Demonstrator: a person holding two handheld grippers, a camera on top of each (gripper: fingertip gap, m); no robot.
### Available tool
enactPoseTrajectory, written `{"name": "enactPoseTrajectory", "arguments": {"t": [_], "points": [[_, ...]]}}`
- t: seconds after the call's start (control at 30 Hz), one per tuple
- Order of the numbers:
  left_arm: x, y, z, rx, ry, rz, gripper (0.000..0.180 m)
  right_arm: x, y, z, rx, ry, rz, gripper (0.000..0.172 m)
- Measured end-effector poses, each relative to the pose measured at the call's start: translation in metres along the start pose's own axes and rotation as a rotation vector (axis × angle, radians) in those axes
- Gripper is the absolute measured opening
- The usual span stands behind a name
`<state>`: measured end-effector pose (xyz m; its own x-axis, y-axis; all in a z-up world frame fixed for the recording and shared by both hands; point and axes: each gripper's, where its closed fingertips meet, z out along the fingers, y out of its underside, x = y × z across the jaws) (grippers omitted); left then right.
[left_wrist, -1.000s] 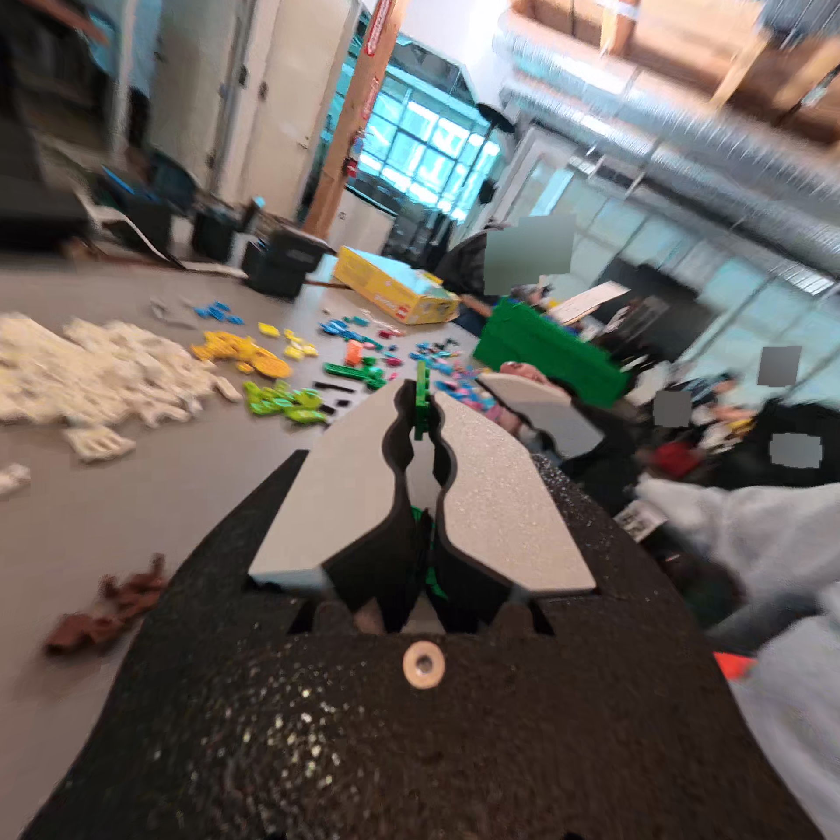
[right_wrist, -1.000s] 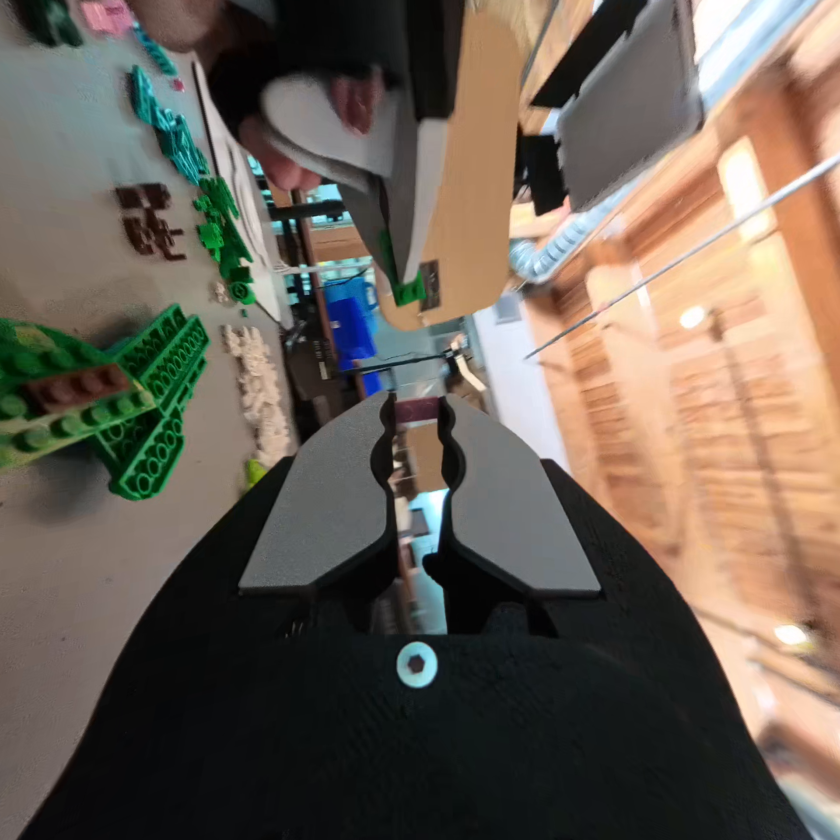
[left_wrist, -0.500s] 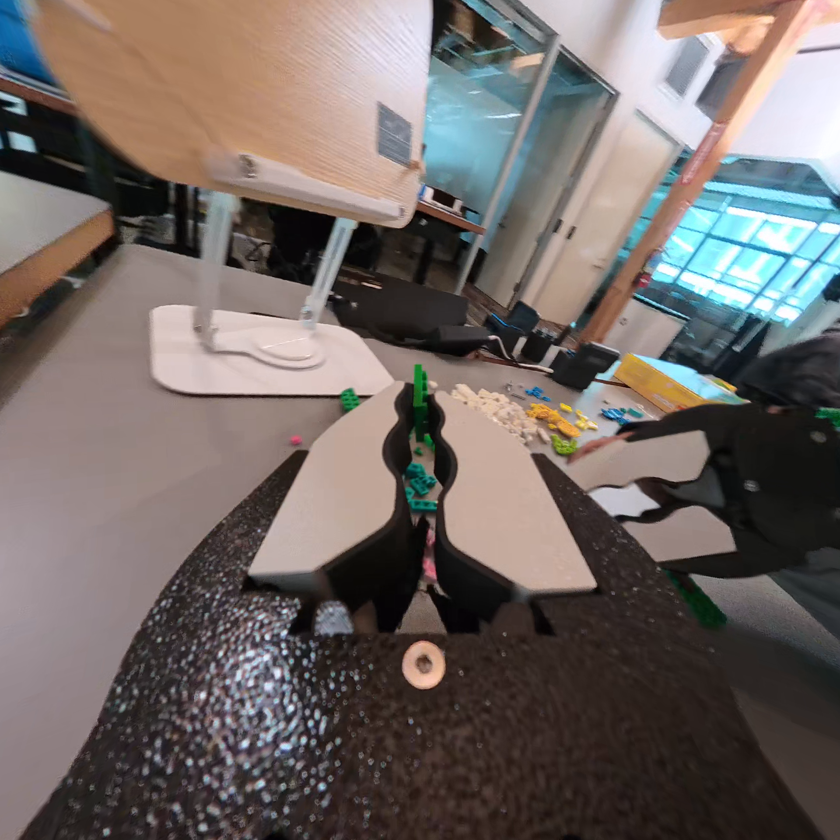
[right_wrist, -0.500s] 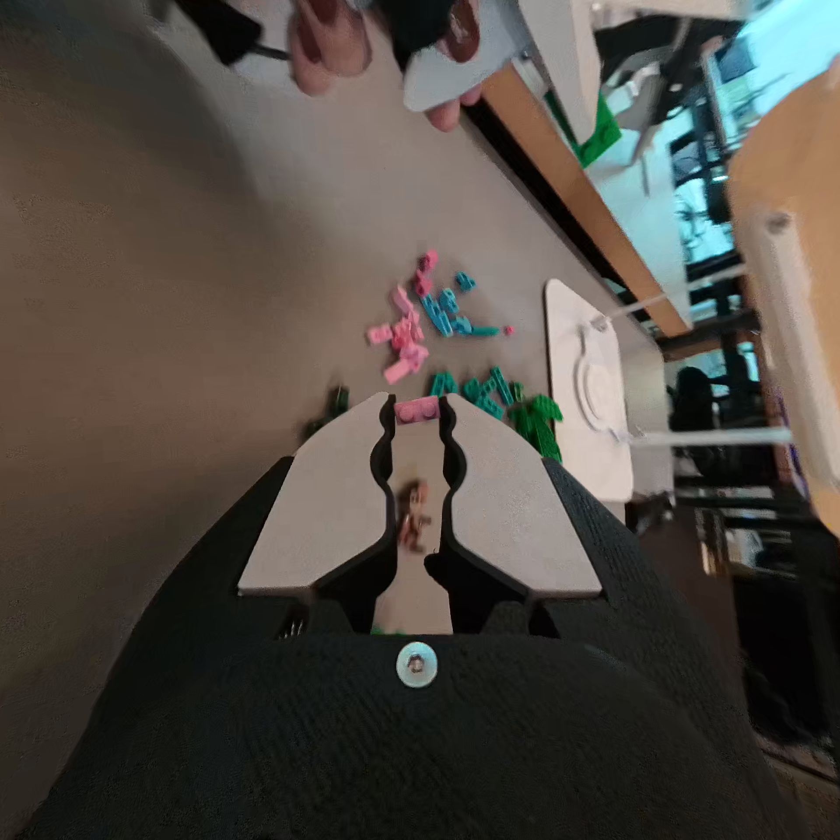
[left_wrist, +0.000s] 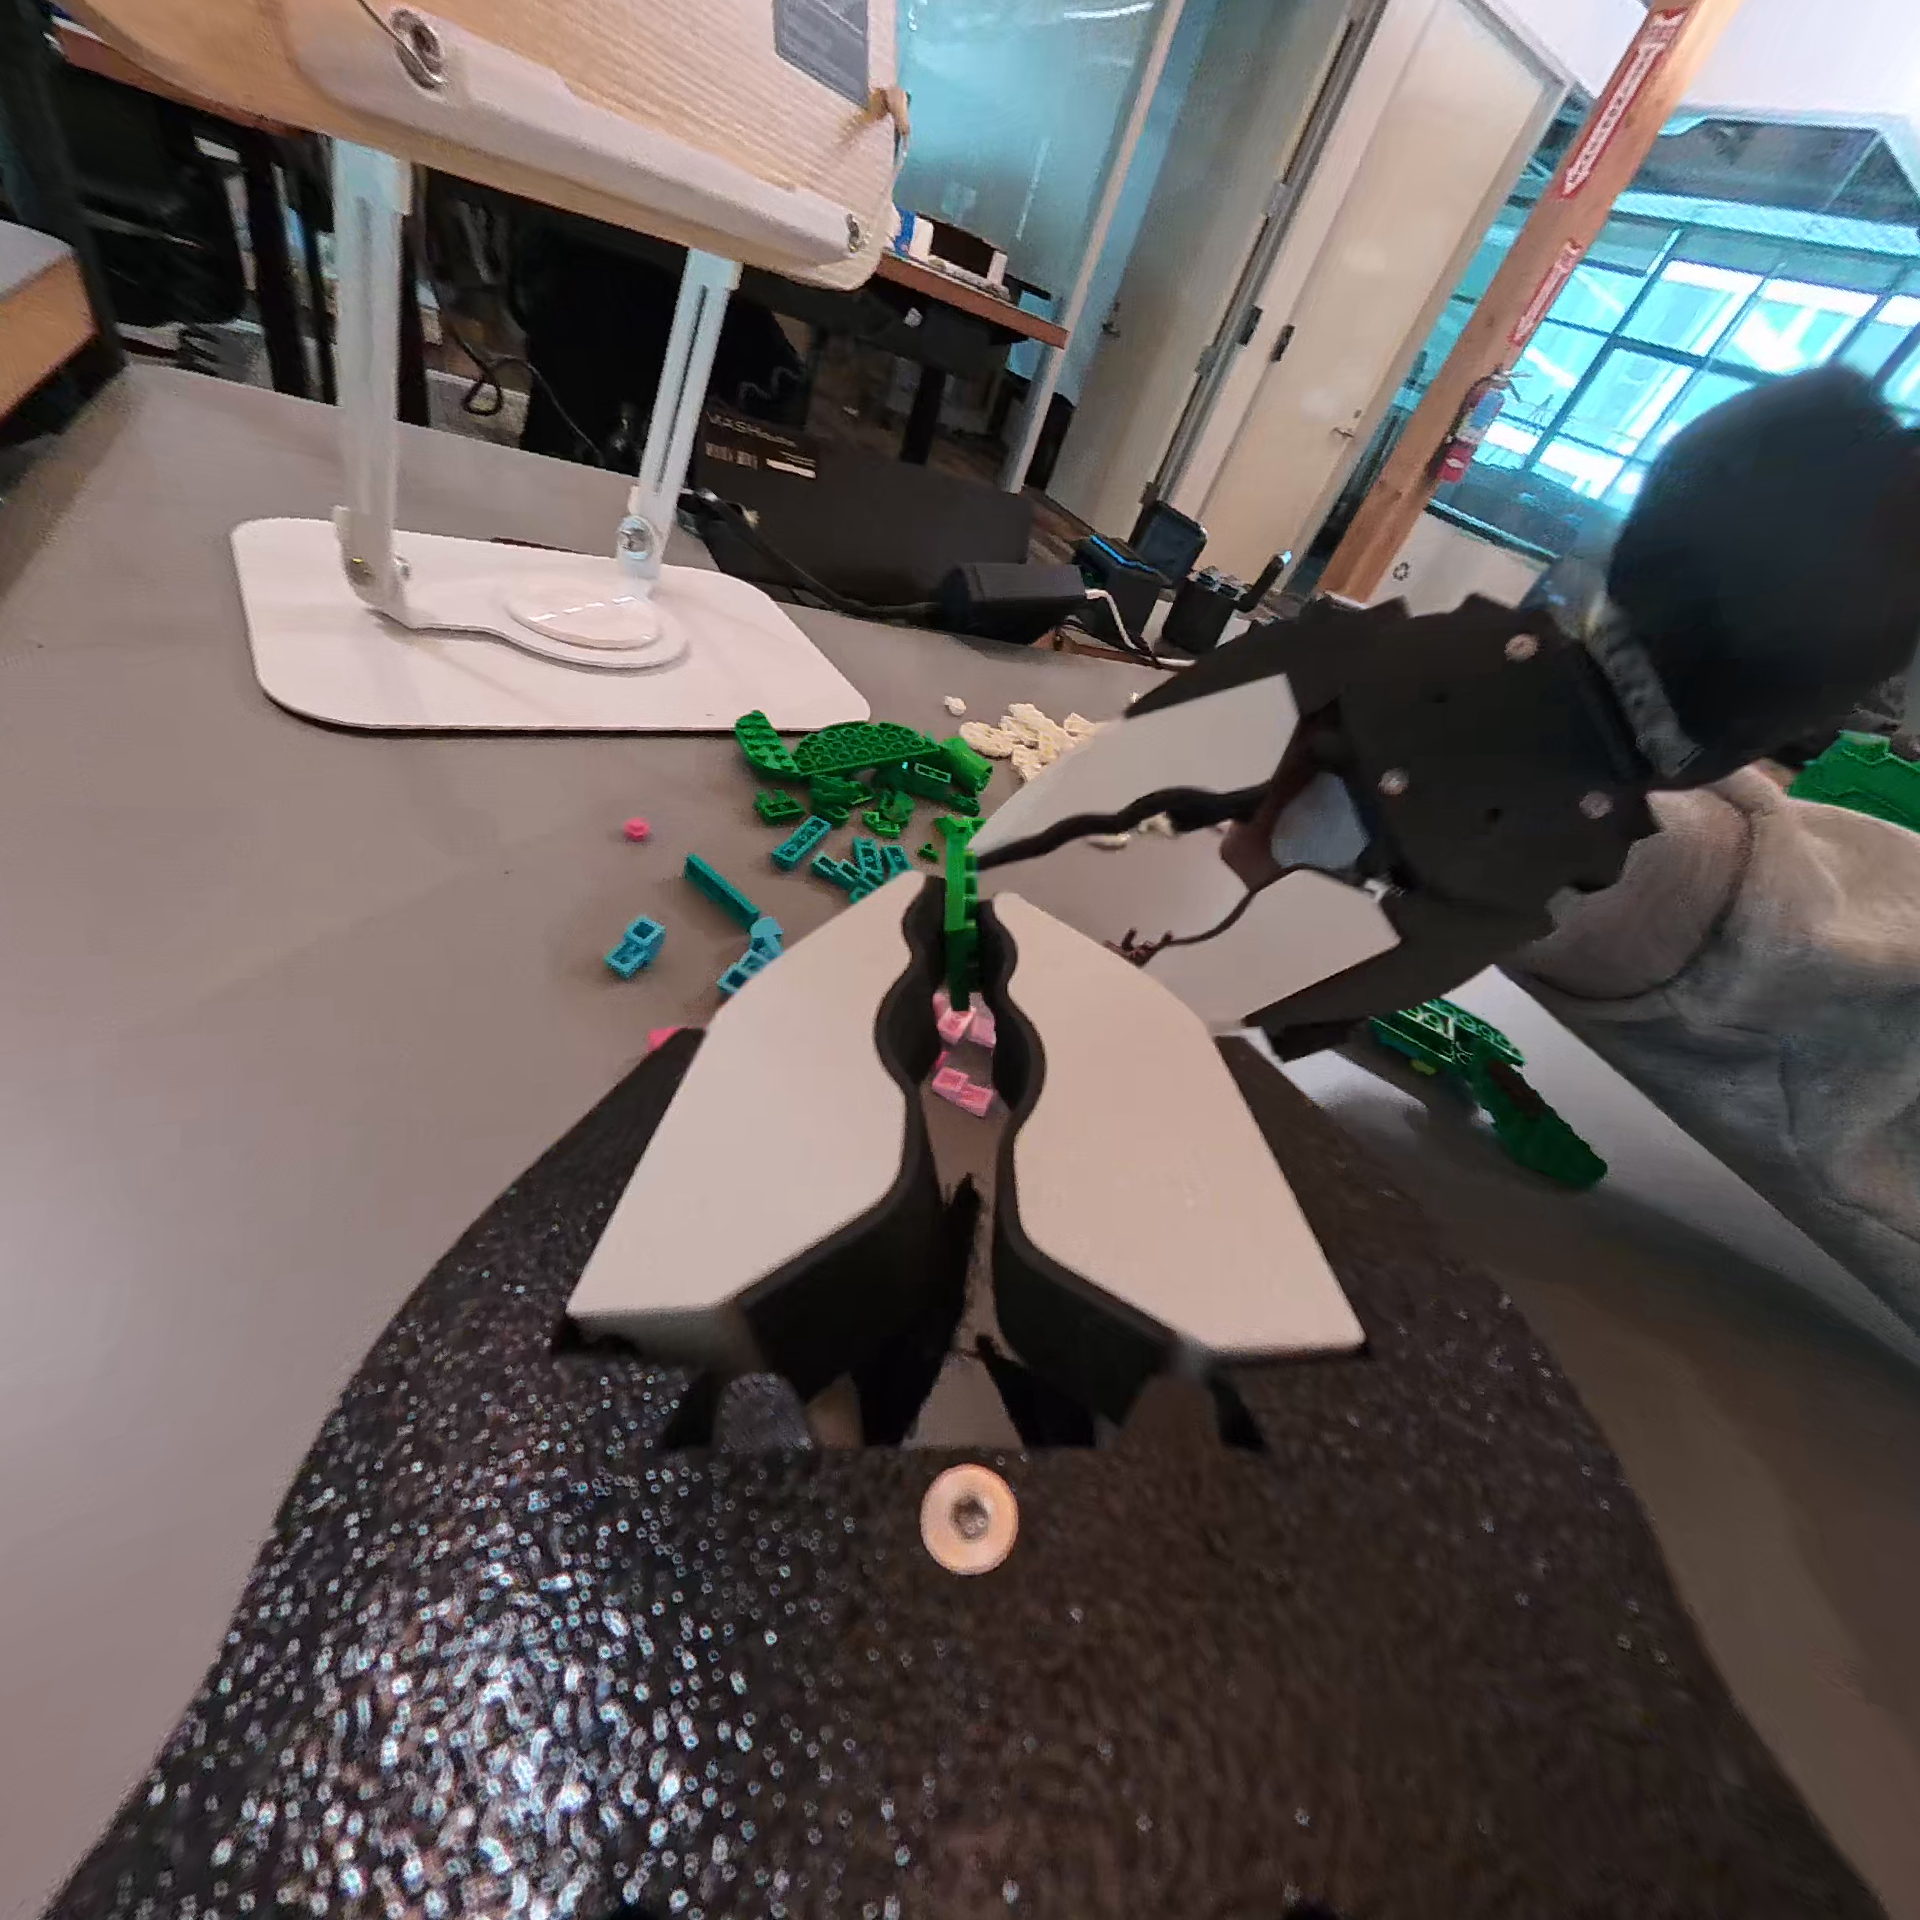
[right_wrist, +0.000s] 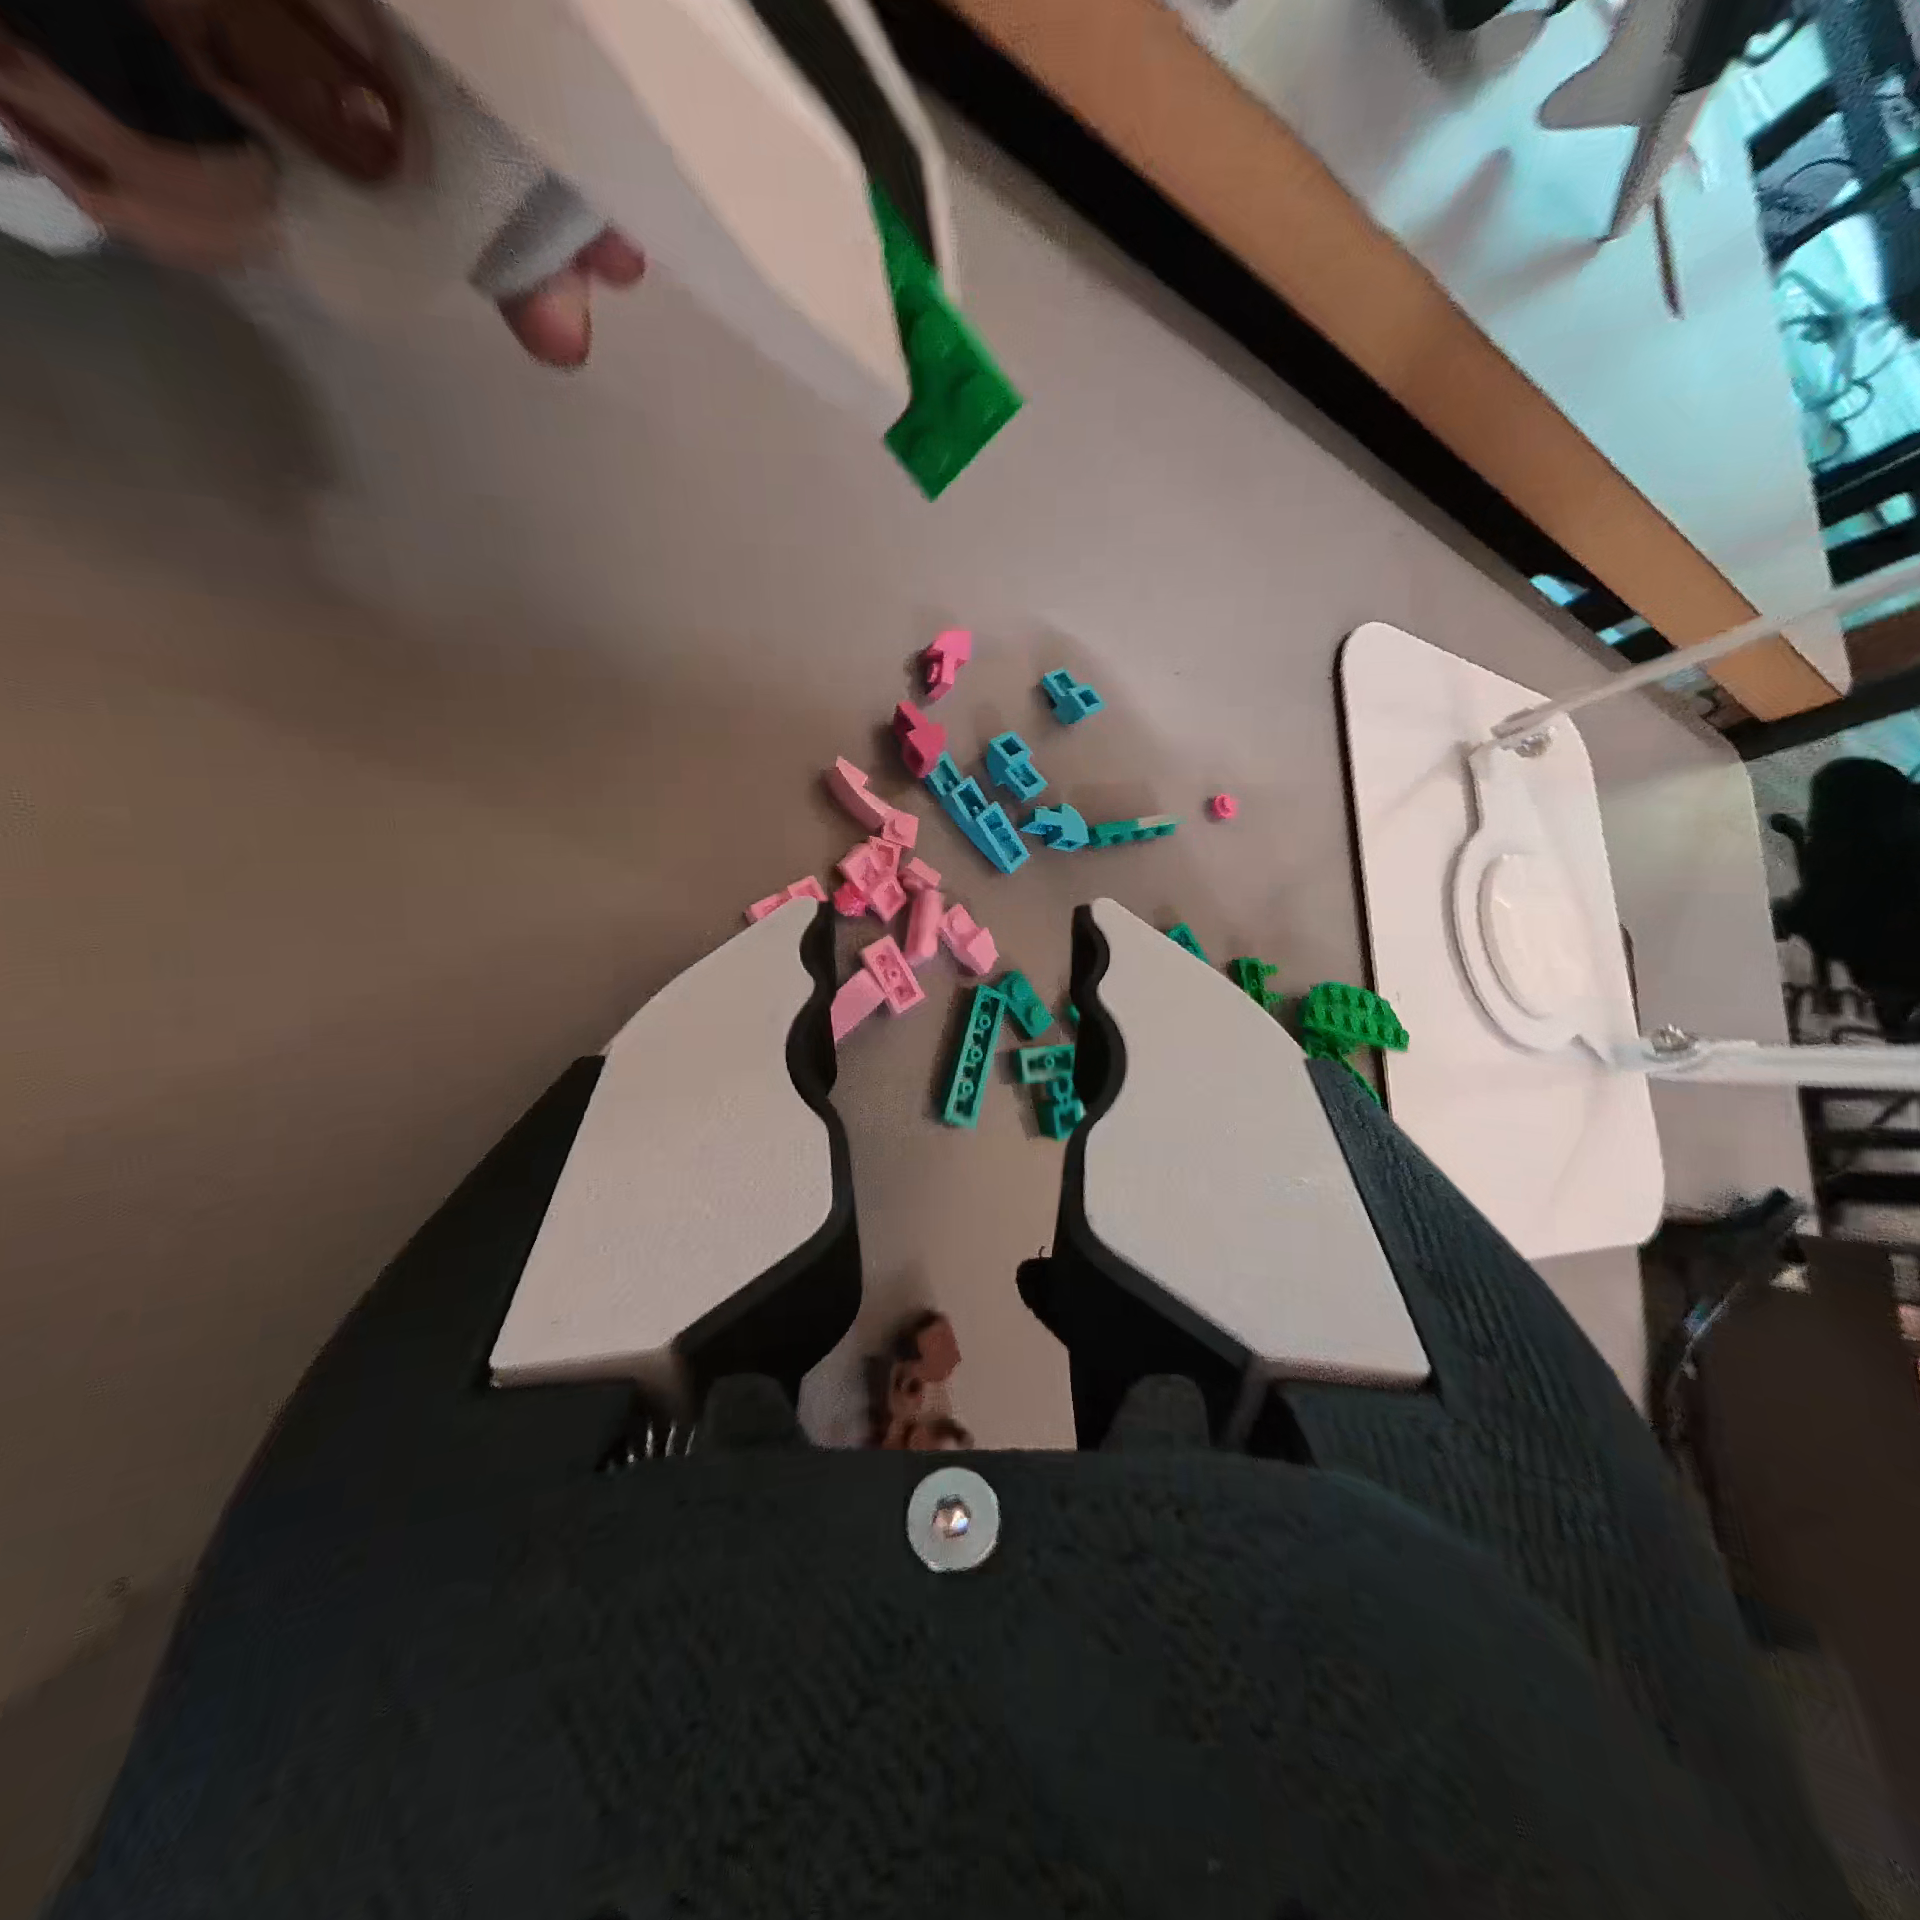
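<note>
looking along our left gripper (left_wrist: 961, 906), we see its fingers closed almost together on a thin green plate (left_wrist: 958, 914), held edge-on so that its far end sticks out past the fingertips above the grey table (left_wrist: 312, 935) and the pink bricks (left_wrist: 961, 1049) lying there. our right gripper (right_wrist: 951, 920) is spread wide with nothing between its pads, hanging over the pink bricks (right_wrist: 894, 914) and teal bricks (right_wrist: 977, 1049), with light blue bricks (right_wrist: 987, 810) just beyond. a white stand base (right_wrist: 1507, 935) sits to the right of the piles, and brown pieces (right_wrist: 914, 1382) lie near that gripper's body.
</note>
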<state>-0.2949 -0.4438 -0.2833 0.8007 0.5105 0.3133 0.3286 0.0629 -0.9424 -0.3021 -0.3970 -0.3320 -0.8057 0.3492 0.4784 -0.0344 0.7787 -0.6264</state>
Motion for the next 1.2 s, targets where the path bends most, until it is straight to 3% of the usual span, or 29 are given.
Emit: {"name": "enactPoseTrajectory", "arguments": {"t": [0.1,0.17,0.27,0.33,0.4,0.53,0.6,0.7,0.83,0.93,1.03,1.1,1.17,1.2], "points": [[0.007,0.002,0.005,-0.016,0.027,0.010,0.006,0.001,-0.010,-0.041,0.122,0.035,0.132,0.046],[0.011,-0.002,0.010,-0.025,0.043,0.023,0.006,0.007,-0.010,-0.081,0.223,0.143,0.187,0.045],[0.017,-0.013,0.033,-0.063,0.068,0.083,0.006,0.029,0.017,-0.144,0.312,0.448,0.215,0.038],[0.017,-0.025,0.059,-0.066,0.060,0.165,0.005,0.041,0.045,-0.183,0.366,0.694,0.220,0.023],[0.009,-0.036,0.088,-0.050,0.016,0.226,0.005,0.038,0.068,-0.206,0.401,0.835,0.244,0.018],[-0.006,-0.017,0.146,-0.220,-0.013,0.279,0.006,0.030,0.102,-0.217,0.288,0.995,0.132,0.016],[-0.008,-0.007,0.166,-0.282,-0.005,0.246,0.016,0.031,0.107,-0.218,0.267,1.033,0.094,0.016],[-0.021,0.006,0.184,-0.366,-0.061,0.240,0.024,0.029,0.115,-0.205,0.242,1.006,0.101,0.010],[-0.028,0.008,0.194,-0.376,-0.121,0.261,0.032,0.031,0.118,-0.202,0.240,0.996,0.109,0.010],[-0.003,-0.010,0.194,-0.271,-0.115,0.301,0.053,0.035,0.122,-0.207,0.259,1.006,0.164,0.008],[0.060,-0.031,0.188,-0.069,-0.030,0.444,0.057,0.039,0.124,-0.213,0.317,0.995,0.249,0.007],[0.096,-0.041,0.179,0.087,-0.037,0.578,0.041,0.043,0.129,-0.217,0.320,1.007,0.283,0.006],[0.122,-0.052,0.165,0.261,-0.089,0.696,0.007,0.044,0.132,-0.219,0.305,1.015,0.290,0.000],[0.132,-0.056,0.156,0.348,-0.117,0.733,0.006,0.044,0.132,-0.218,0.302,1.006,0.293,0.000]]}}
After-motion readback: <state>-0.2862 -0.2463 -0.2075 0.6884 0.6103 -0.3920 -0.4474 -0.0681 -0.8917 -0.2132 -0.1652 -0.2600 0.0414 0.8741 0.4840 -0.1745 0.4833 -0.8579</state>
